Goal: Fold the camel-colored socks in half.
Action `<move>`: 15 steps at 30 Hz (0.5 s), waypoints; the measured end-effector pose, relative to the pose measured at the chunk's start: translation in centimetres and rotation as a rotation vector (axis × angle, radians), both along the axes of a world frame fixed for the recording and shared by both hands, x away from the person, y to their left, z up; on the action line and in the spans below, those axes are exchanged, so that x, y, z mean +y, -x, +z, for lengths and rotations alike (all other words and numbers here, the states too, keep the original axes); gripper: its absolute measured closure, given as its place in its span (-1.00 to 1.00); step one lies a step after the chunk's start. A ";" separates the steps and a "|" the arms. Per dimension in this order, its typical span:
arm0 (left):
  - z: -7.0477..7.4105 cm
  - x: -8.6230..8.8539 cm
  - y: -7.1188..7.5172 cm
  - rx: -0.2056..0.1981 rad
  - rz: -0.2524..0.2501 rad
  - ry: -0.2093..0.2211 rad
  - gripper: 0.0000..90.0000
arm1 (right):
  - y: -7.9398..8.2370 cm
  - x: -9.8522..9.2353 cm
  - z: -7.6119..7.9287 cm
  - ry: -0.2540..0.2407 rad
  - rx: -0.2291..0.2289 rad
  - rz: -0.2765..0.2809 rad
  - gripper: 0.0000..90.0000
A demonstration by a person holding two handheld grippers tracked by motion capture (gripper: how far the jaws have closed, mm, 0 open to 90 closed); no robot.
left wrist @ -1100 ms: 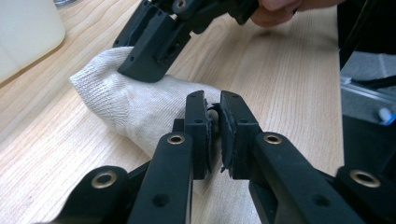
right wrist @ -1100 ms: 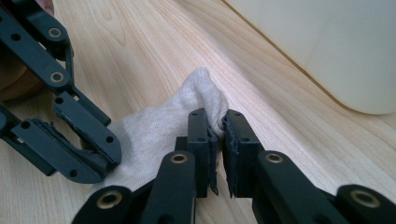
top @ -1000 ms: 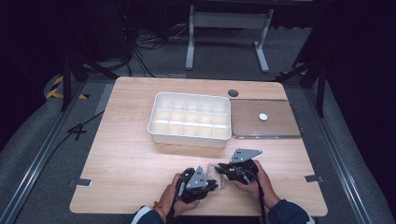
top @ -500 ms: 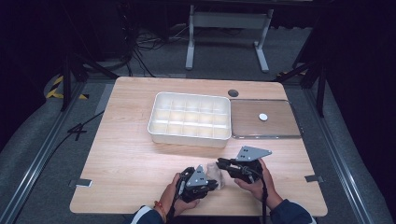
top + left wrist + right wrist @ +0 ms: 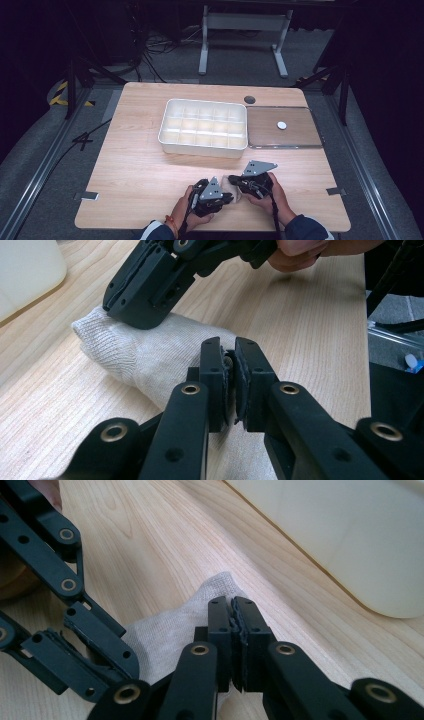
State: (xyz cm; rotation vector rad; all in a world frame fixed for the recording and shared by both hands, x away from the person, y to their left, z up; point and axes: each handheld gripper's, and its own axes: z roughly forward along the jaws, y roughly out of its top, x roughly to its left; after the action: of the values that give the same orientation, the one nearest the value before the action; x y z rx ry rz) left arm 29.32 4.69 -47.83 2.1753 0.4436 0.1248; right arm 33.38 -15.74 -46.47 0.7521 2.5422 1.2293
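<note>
A beige knitted sock (image 5: 135, 355) lies on the wooden table near its front edge, small between the two hands in the high view (image 5: 231, 189). My left gripper (image 5: 231, 347) is shut, with a fold of the sock's fabric pinched between its pads; in the high view it sits left of the sock (image 5: 225, 196). My right gripper (image 5: 233, 602) has just been closing, and its jaws now meet on the sock (image 5: 170, 630) near its tip. From the left gripper view the right gripper (image 5: 137, 307) presses down on the ribbed end.
A white compartment tray (image 5: 200, 148) stands at mid-table, close behind the grippers (image 5: 350, 535). To its right lies a flat brown panel (image 5: 295, 135) with a small white disc (image 5: 282, 125). A cable hole (image 5: 250, 99) is near the far edge. Bare wood spreads left.
The right gripper has shifted slightly over the sock. The left hand and the sock have stayed where they were.
</note>
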 end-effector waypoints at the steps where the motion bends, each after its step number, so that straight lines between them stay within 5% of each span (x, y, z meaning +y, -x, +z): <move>1: 0.0 0.0 0.0 0.000 0.000 0.001 0.85 | 0.1 0.0 0.0 0.005 -0.003 -0.002 0.93; 9: 0.0 0.0 0.0 0.000 0.002 0.007 0.85 | -0.3 -0.9 0.2 0.029 0.004 -0.057 0.95; 15: -0.1 0.0 -0.1 0.002 0.000 0.021 0.85 | 0.0 -1.6 1.9 -0.065 -0.016 -0.064 0.91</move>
State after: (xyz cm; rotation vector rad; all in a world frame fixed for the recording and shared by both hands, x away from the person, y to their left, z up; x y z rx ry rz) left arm 29.41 4.65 -47.94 2.1552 0.4434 0.1178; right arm 33.43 -17.33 -44.58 0.8271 2.4559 1.2977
